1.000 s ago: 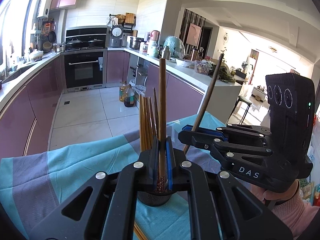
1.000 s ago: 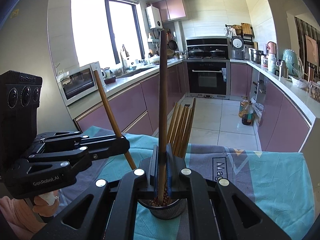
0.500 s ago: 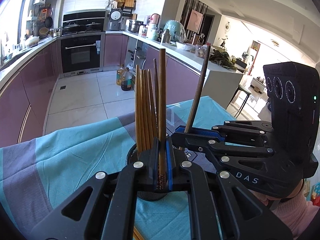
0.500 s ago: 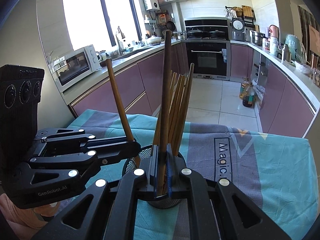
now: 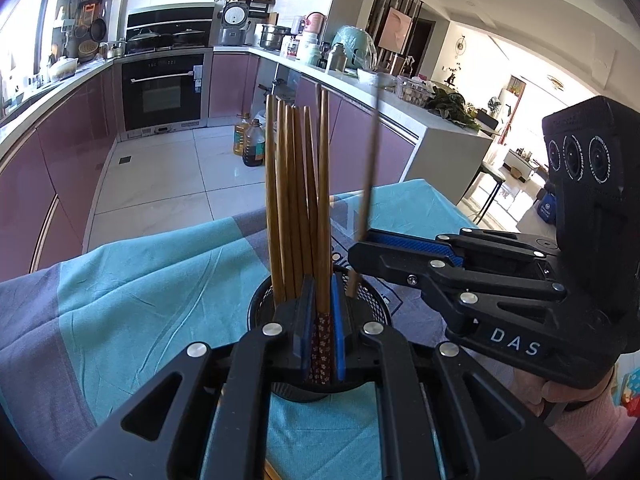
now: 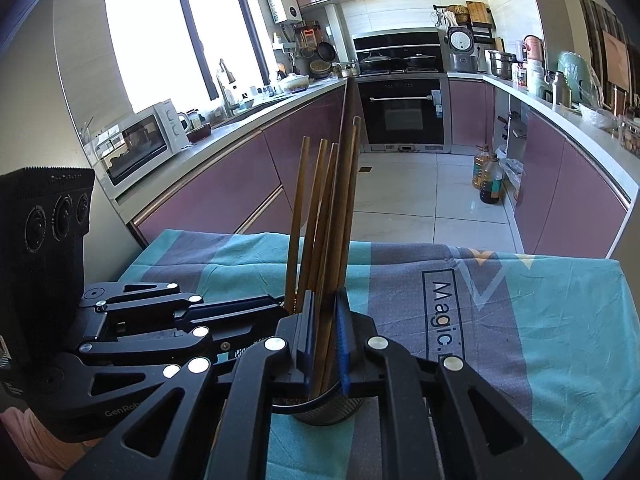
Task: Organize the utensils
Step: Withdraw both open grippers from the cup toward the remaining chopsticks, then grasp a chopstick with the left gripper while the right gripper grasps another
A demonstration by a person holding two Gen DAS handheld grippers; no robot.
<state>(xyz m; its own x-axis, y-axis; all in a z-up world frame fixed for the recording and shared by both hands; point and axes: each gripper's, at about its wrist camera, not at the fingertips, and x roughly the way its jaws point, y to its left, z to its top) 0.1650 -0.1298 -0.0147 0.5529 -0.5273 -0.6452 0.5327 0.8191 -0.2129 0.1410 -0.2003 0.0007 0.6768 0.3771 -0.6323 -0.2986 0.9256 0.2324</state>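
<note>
A black mesh holder point(image 5: 260, 312) stands on the teal and grey cloth with several brown chopsticks point(image 5: 288, 200) upright in it. My left gripper point(image 5: 322, 308) is shut on one chopstick point(image 5: 323, 200) near its flower-patterned end, right above the holder. From the right, my right gripper point(image 5: 354, 250) reaches over the holder's rim. Its jaws are opening around a second chopstick point(image 5: 370, 168), which shows blurred with its lower end inside the holder. In the right wrist view that chopstick point(image 6: 330, 340) stands loose between the parted pads of the right gripper point(image 6: 325, 308), over the holder point(image 6: 332, 408). The left gripper point(image 6: 276, 304) comes in from the left.
The cloth point(image 5: 140, 300) covers a table whose far edge drops to a tiled kitchen floor. Purple cabinets, an oven point(image 6: 402, 108) and oil bottles point(image 6: 490, 180) lie beyond. A hand in a pink sleeve point(image 5: 592, 432) holds the right gripper.
Both grippers have come down toward the holder with their chopsticks. The right gripper's pads have parted and its chopstick has swung more upright and blurred.
</note>
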